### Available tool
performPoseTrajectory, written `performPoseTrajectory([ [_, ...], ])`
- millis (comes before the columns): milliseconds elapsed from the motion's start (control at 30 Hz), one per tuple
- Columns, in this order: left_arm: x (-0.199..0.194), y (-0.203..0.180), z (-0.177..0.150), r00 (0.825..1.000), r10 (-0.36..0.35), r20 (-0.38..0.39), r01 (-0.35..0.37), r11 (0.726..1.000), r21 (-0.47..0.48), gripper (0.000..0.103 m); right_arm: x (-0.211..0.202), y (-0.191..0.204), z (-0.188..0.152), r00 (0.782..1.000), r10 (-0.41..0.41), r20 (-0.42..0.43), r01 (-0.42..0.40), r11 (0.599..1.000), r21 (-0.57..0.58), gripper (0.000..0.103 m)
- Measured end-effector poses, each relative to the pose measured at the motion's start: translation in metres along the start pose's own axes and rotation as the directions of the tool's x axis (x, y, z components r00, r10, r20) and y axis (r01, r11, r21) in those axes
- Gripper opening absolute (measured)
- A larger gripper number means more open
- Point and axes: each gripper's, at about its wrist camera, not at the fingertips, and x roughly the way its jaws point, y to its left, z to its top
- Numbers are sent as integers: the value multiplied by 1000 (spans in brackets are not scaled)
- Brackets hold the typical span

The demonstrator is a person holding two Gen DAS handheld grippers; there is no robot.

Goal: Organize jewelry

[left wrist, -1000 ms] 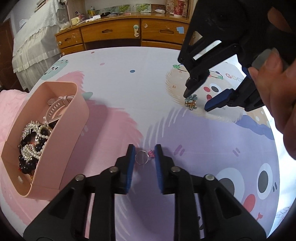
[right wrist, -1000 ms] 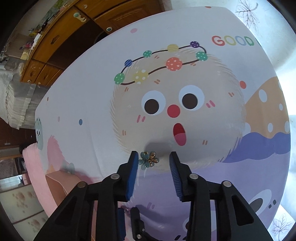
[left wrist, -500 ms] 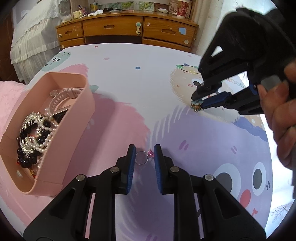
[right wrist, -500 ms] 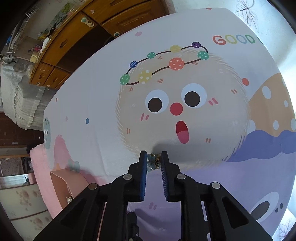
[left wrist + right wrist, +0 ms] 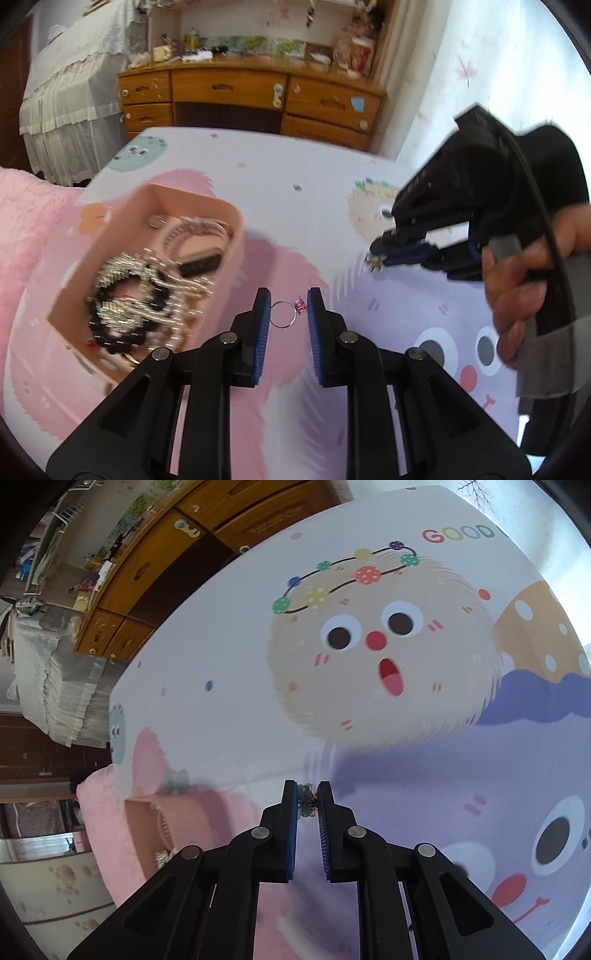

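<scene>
Pink rectangular plastic box (image 5: 225, 236) sits on the cartoon-print bedsheet (image 5: 280, 192), left of centre in the left wrist view. Inside it: black bead bracelet (image 5: 110, 328), silver rhinestone pieces (image 5: 122, 273), pearl strands (image 5: 184, 288), a pale pink watch with dark face (image 5: 201, 258), a small round coin-like item (image 5: 157, 221). Contents blurred, tangled together.

Left hand-held gripper (image 5: 284, 314): fingers a little apart, thin silver ring with pink stone (image 5: 286, 313) between the tips; band touches the left pad, stone end sits at the right pad, so the ring spans the gap side to side. Cannot tell if it is lifted or resting on the sheet. Box just to its left.

Right hand-held gripper (image 5: 307, 801): fingers nearly together, clamped on a small teal-and-gold flower charm (image 5: 306, 800) at the tips, long axis running along the fingers. In the left view the charm (image 5: 375, 261) hangs at the fingertips above the sheet, well right of the box.
</scene>
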Motion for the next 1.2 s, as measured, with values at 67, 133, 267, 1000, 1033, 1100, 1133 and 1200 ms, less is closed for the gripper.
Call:
performPoseTrajectory([
  [67, -15, 13, 3, 999, 11, 35, -11, 1000, 1, 17, -6, 12, -12, 1000, 13, 10, -13, 1000, -7, 11],
  [133, -27, 24, 4, 998, 21, 53, -21, 1000, -1, 17, -12, 30, -27, 1000, 13, 28, -13, 1000, -25, 11],
  [267, -44, 51, 9, 998, 11, 56, -12, 1000, 11, 17, -29, 65, -57, 998, -6, 59, 11, 997, -80, 11],
  [1000, -162, 163, 94, 988, -152, 40, 142, 972, 189, 62, -88, 171, -226, 947, 147, 284, -17, 910, -414, 43],
  [1033, -168, 166, 97, 988, -147, 48, 136, 974, 180, 63, -92, 166, -227, 944, 155, 290, -23, 911, -412, 49],
  [1100, -182, 171, 97, 990, -130, 55, 119, 977, 177, 66, -107, 155, -238, 935, 163, 314, -20, 910, -413, 64],
  [1133, -192, 171, 95, 992, -115, 56, 103, 978, 179, 67, -110, 149, -241, 933, 163, 322, -15, 909, -417, 73],
  [1200, -206, 169, 84, 995, -82, 52, 71, 981, 181, 67, -123, 131, -259, 927, 152, 343, 11, 903, -431, 83],
])
